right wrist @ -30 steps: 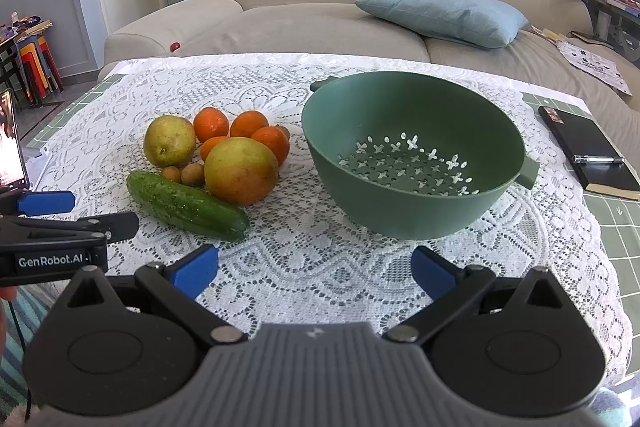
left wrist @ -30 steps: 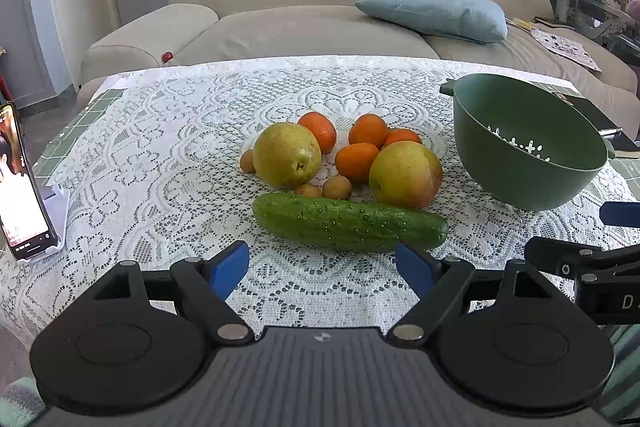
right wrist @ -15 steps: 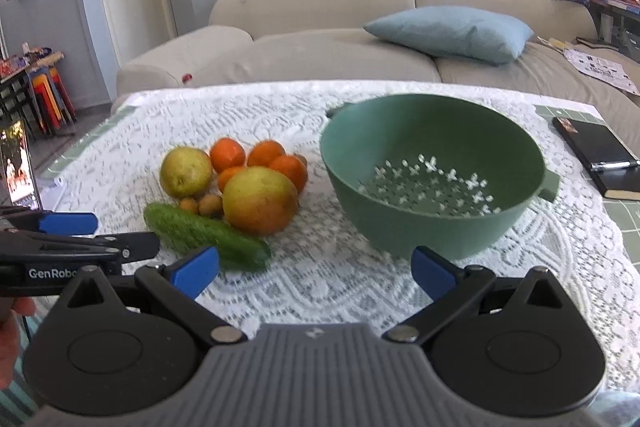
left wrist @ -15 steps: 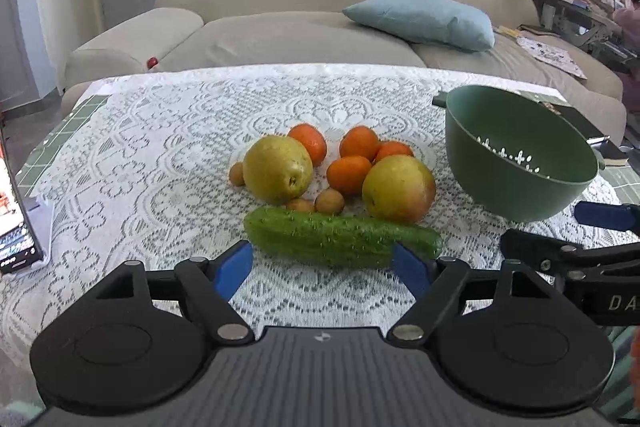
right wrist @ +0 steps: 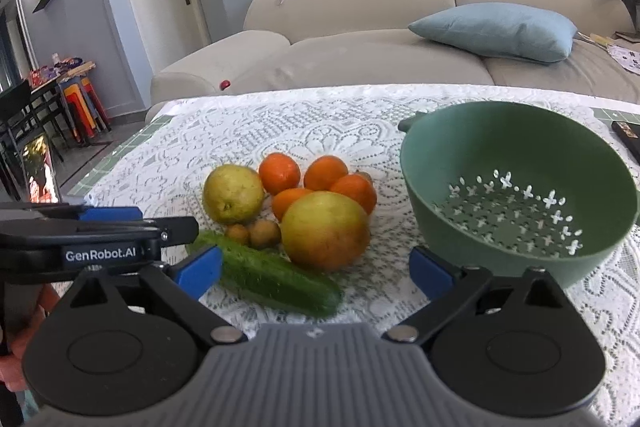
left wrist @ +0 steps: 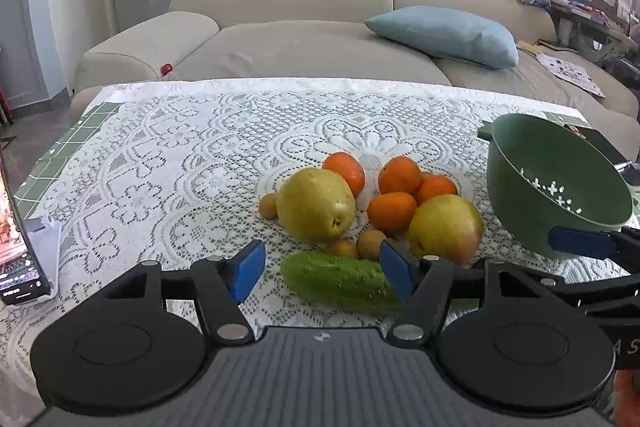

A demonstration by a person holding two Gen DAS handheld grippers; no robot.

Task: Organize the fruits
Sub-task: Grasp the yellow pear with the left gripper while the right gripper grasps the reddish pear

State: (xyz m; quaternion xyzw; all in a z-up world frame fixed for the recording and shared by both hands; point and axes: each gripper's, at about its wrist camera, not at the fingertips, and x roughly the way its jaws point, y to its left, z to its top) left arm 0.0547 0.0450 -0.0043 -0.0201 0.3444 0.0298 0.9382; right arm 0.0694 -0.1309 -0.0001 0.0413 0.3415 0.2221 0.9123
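Note:
A pile of fruit lies on the lace tablecloth: a yellow pear (left wrist: 316, 209) (right wrist: 233, 193), several oranges (left wrist: 394, 211) (right wrist: 326, 173), a yellow-red apple (left wrist: 445, 229) (right wrist: 325, 230), small brown fruits (left wrist: 371, 243) (right wrist: 264, 233) and a green cucumber (left wrist: 340, 281) (right wrist: 272, 277) at the front. A green colander (left wrist: 556, 183) (right wrist: 516, 187) stands empty to the right. My left gripper (left wrist: 322, 277) is open, its fingertips around the cucumber's left end. My right gripper (right wrist: 316, 273) is open and empty, just before the cucumber and apple.
A phone on a stand (left wrist: 16, 251) (right wrist: 38, 173) is at the table's left edge. A black notebook (right wrist: 628, 137) lies at the far right. A beige sofa (left wrist: 300, 27) with cushions runs behind the table.
Both grippers have moved forward and down toward the fruit pile. The left gripper's fingertips now flank the cucumber's end, and its jaws have narrowed somewhat.

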